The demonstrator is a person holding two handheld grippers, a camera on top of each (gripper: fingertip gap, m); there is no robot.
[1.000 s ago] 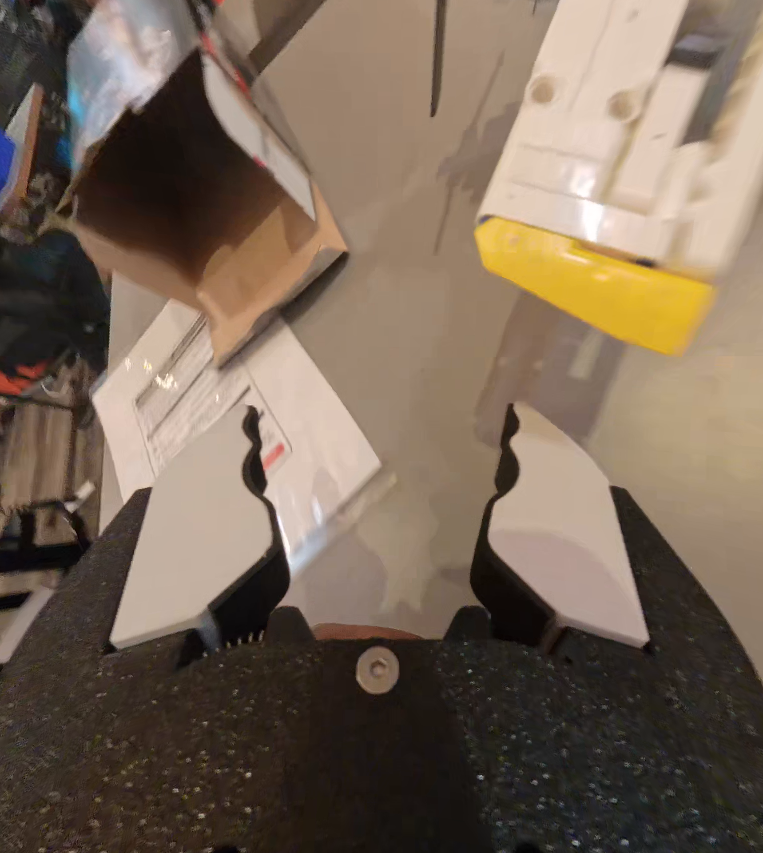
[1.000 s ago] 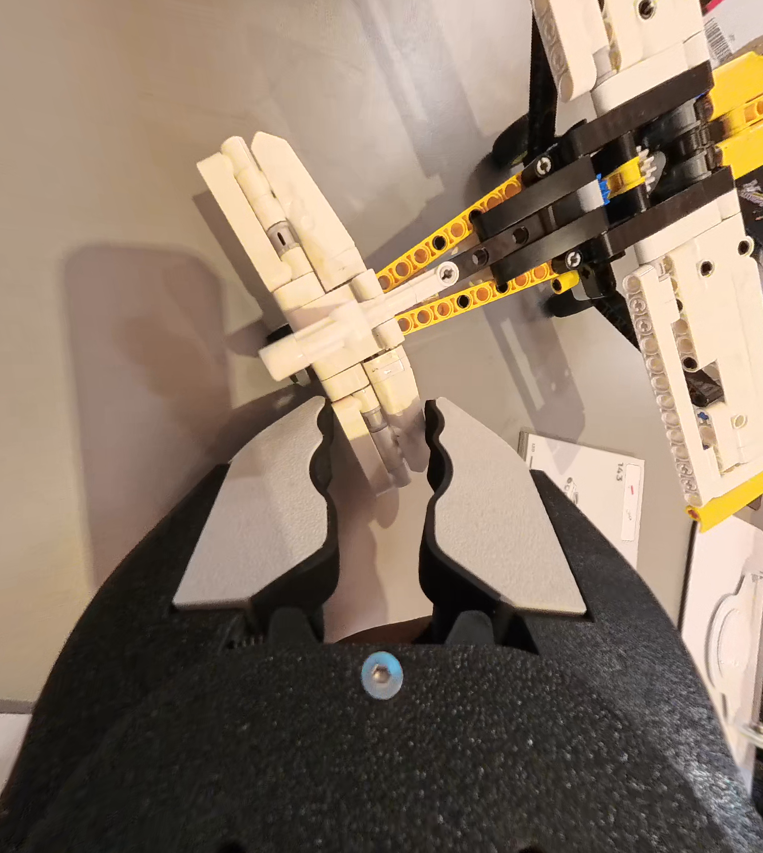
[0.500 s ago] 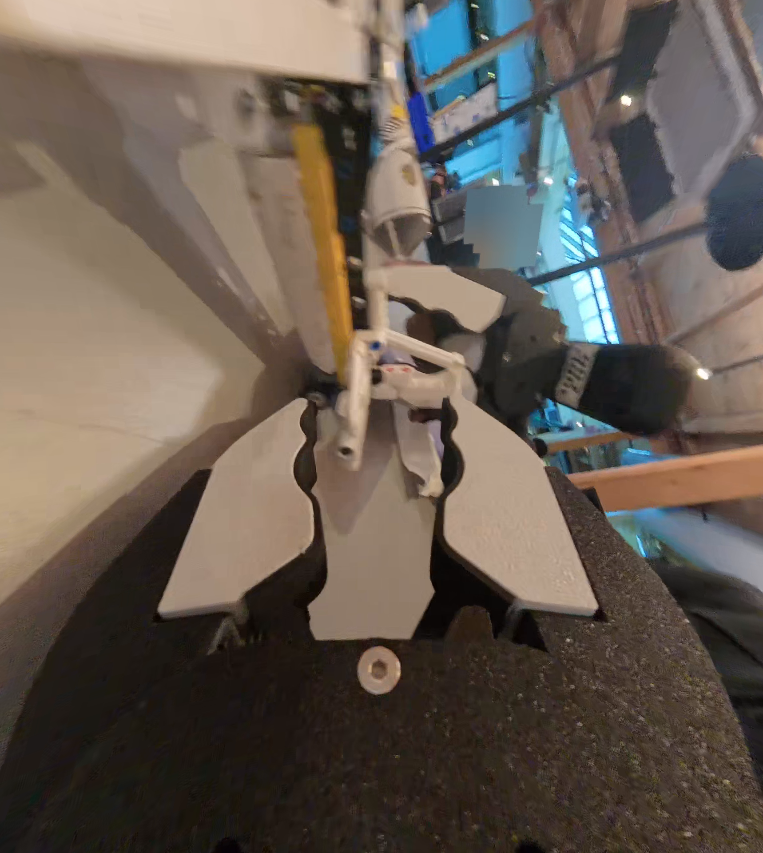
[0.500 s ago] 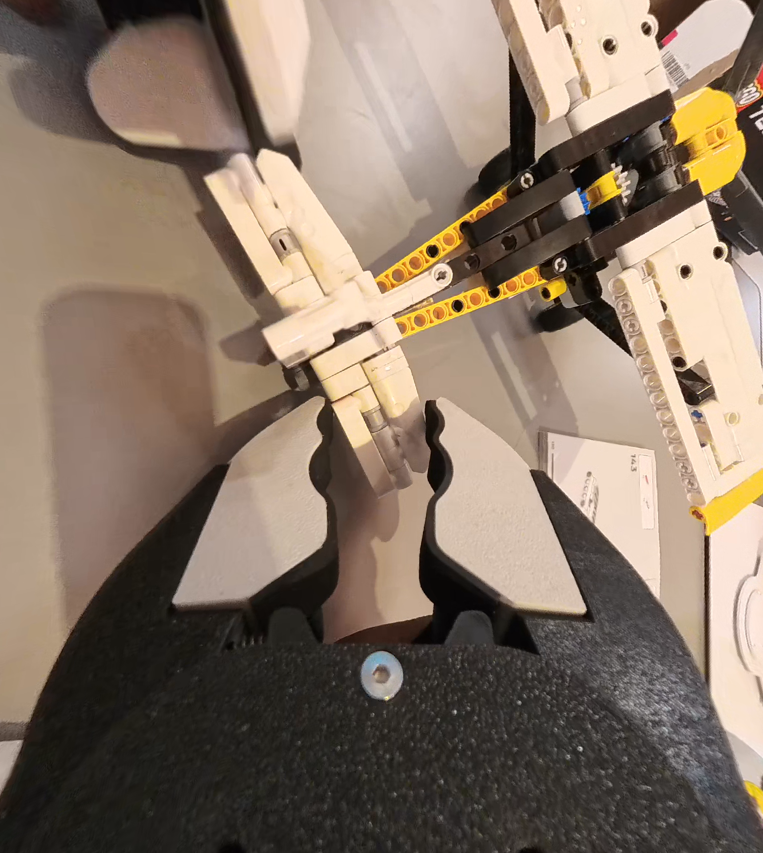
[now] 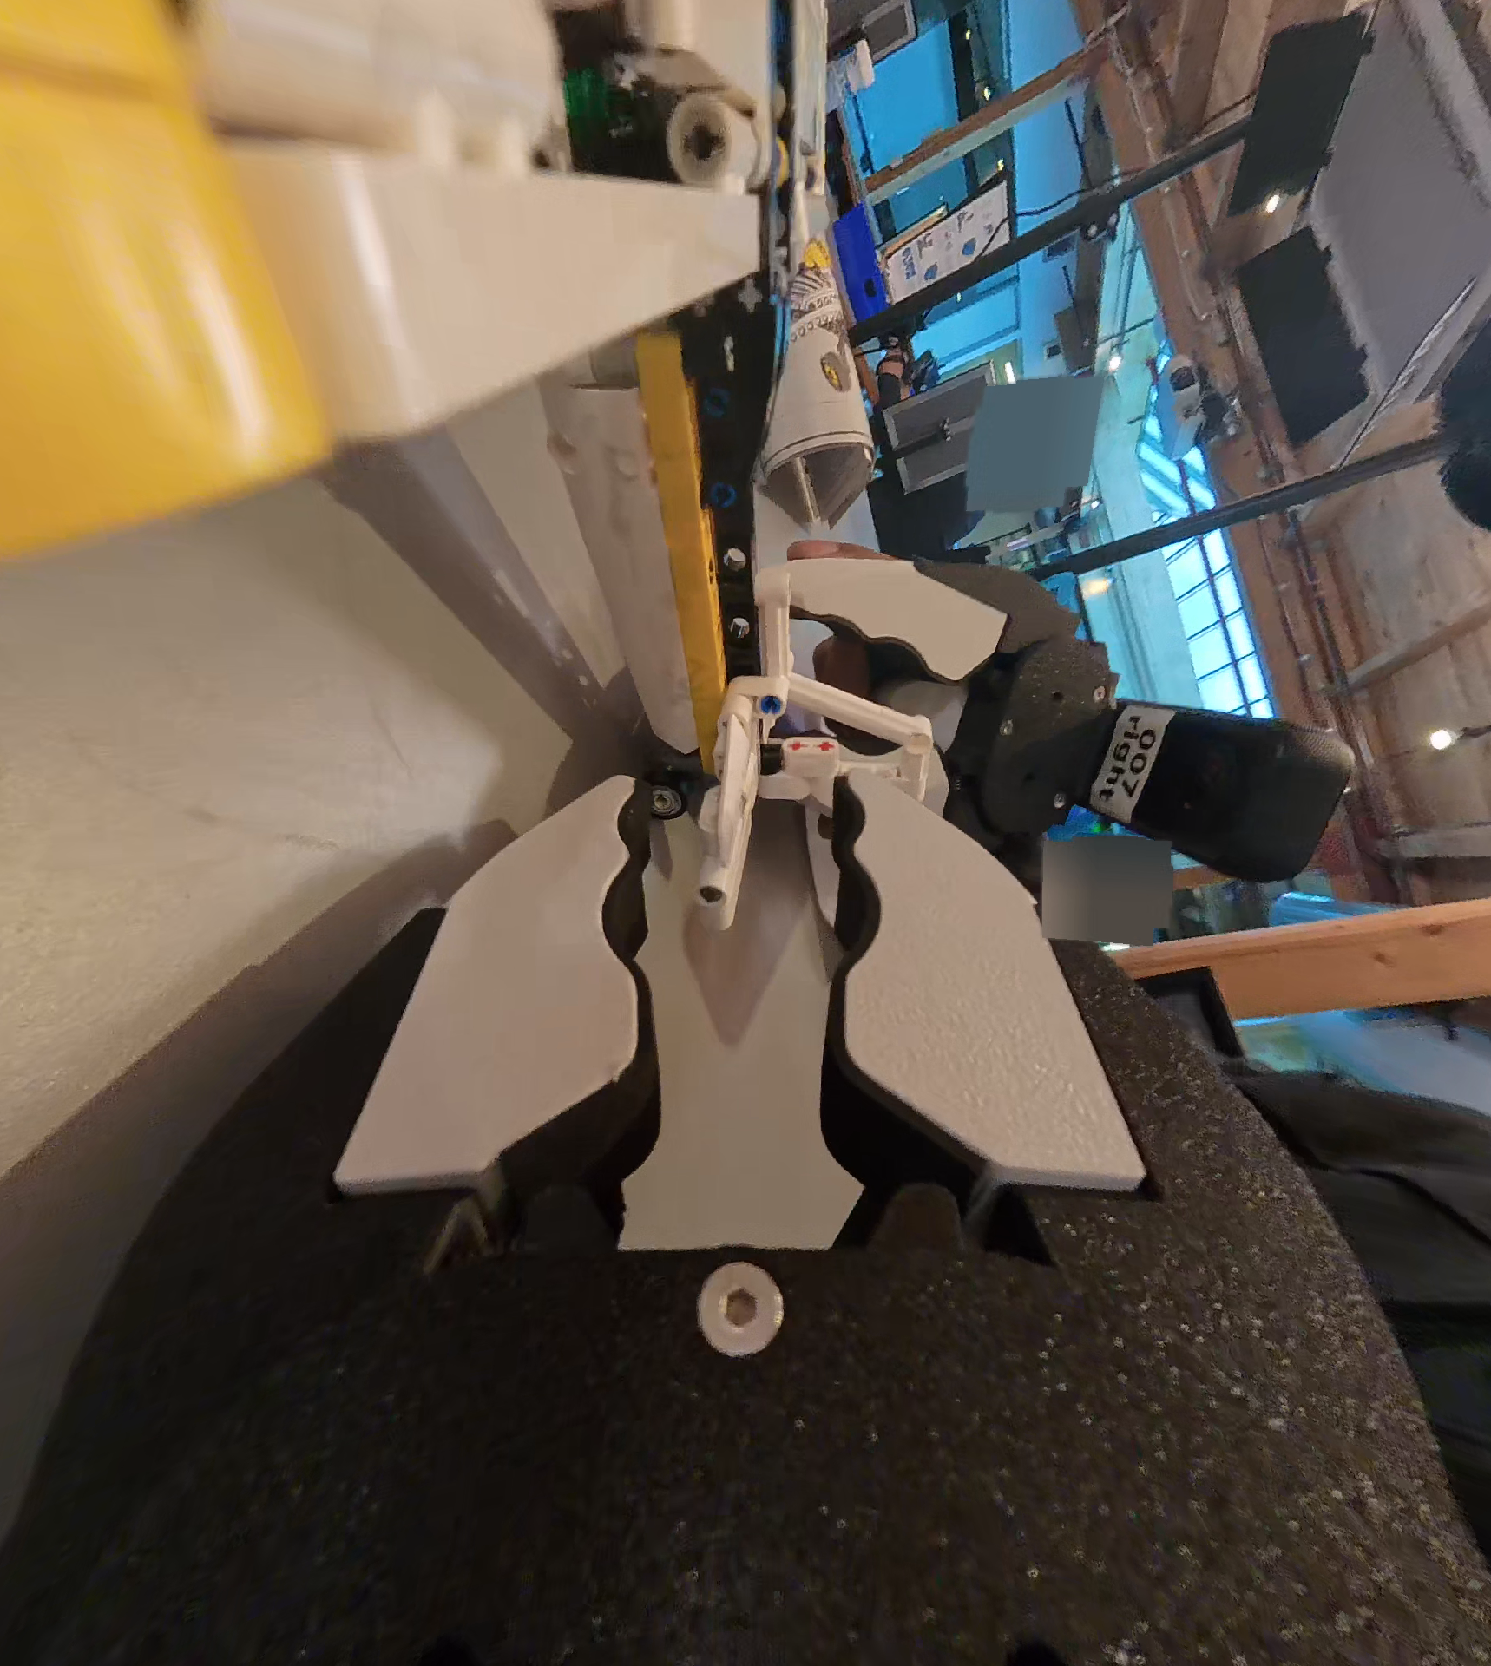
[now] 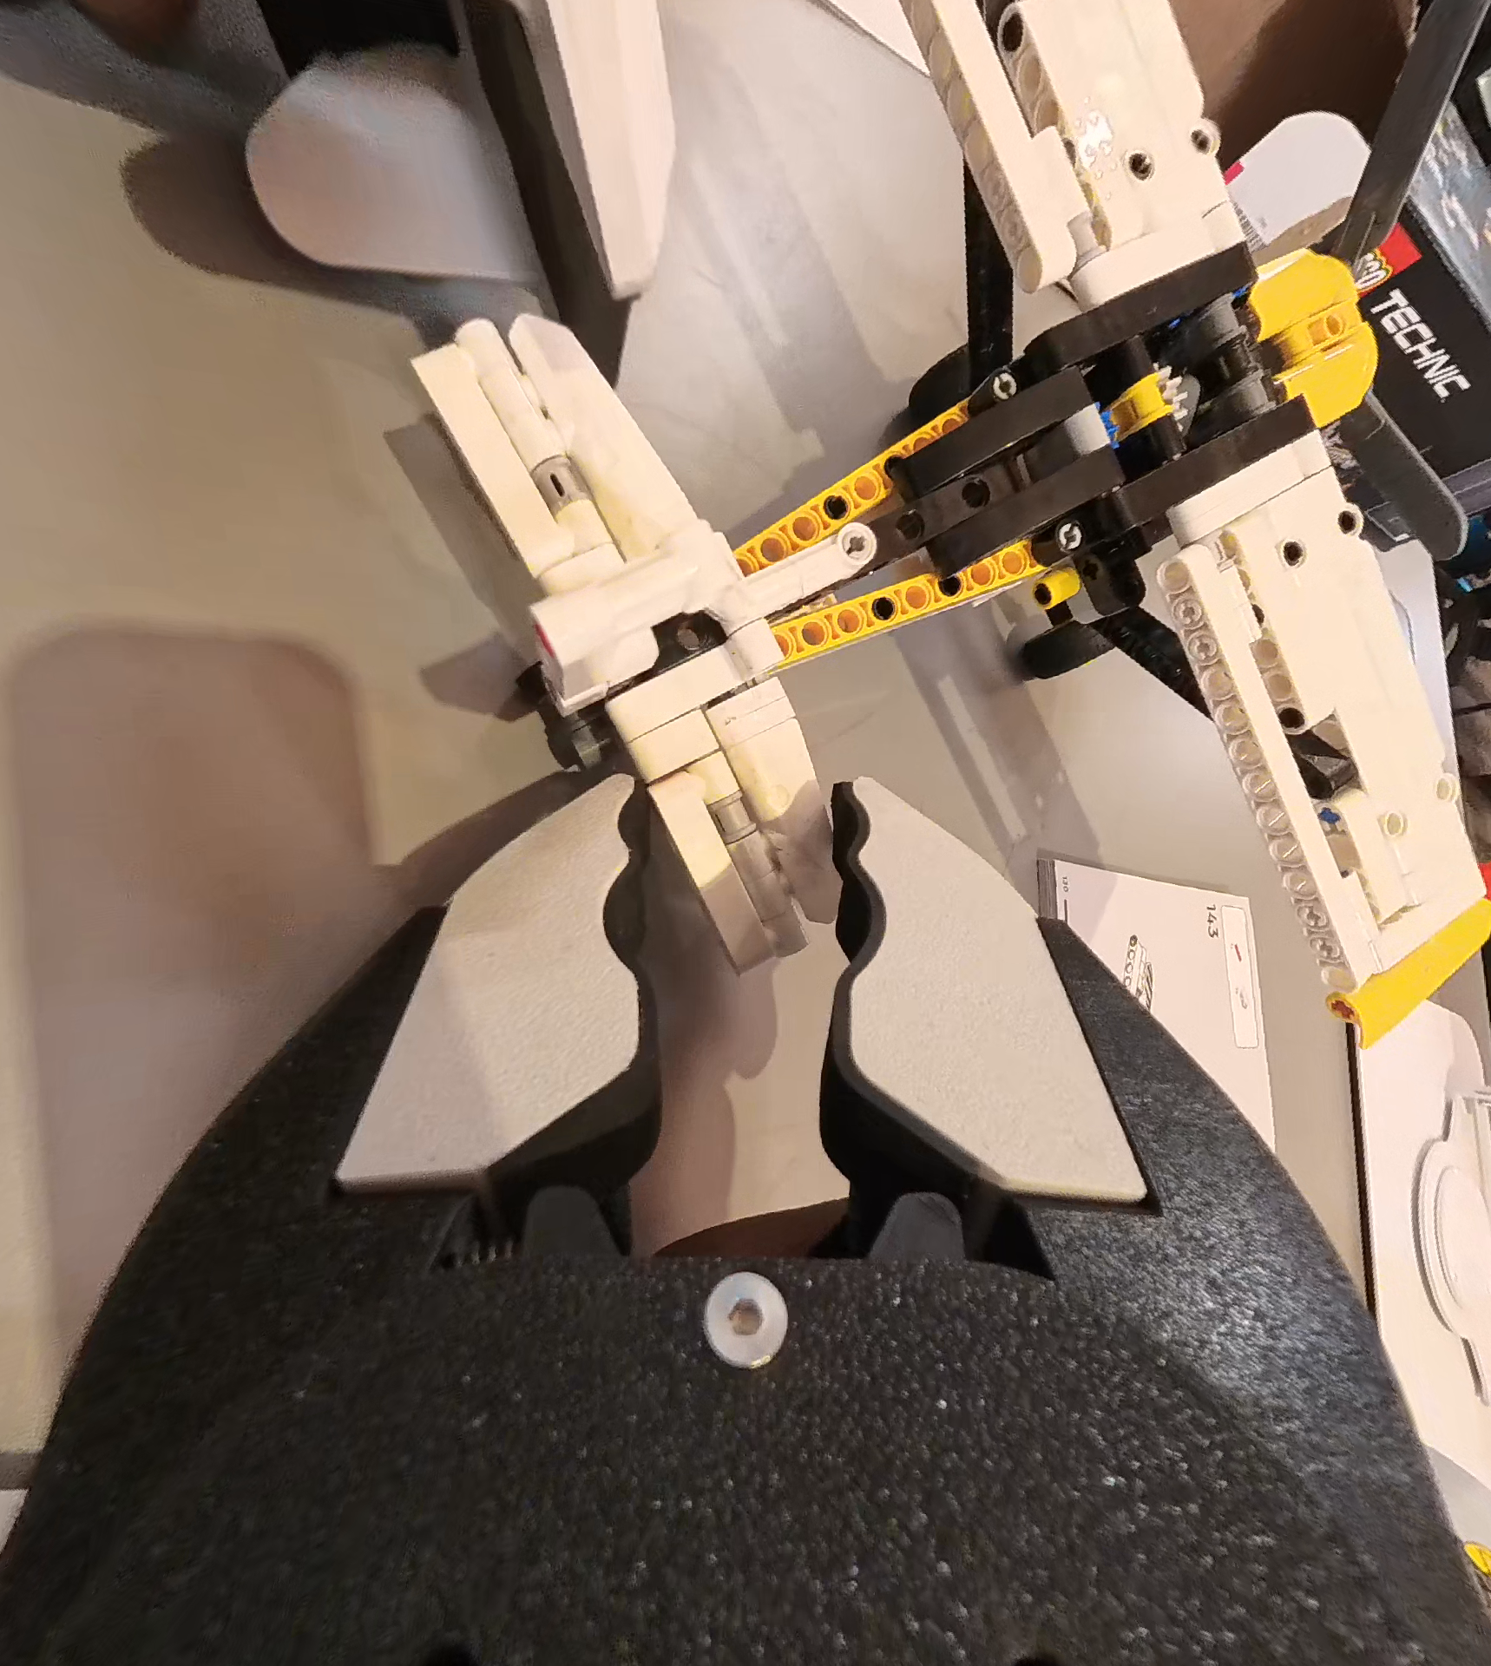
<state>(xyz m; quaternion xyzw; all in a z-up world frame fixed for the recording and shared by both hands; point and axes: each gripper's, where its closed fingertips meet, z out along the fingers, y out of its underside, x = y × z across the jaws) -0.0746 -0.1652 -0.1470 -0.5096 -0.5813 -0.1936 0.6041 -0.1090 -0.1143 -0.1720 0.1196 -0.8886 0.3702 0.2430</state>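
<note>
Right wrist view: right tongs [image 6: 737,865] are clamping the plane's [image 6: 1039,505] white tail [image 6: 724,838], jaws half-open. Left tongs [image 5: 737,865] are gripping the tail's [image 5: 733,938] other side, booklet [image 6: 1175,974] right of them.

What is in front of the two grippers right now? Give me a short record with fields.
Model: white, yellow and black brick-built toy plane on a grey table
Left gripper: closed on one white tailplane half
Right gripper: closed on the opposite tailplane half
Nearby: white instruction booklet; black cardboard box
</note>
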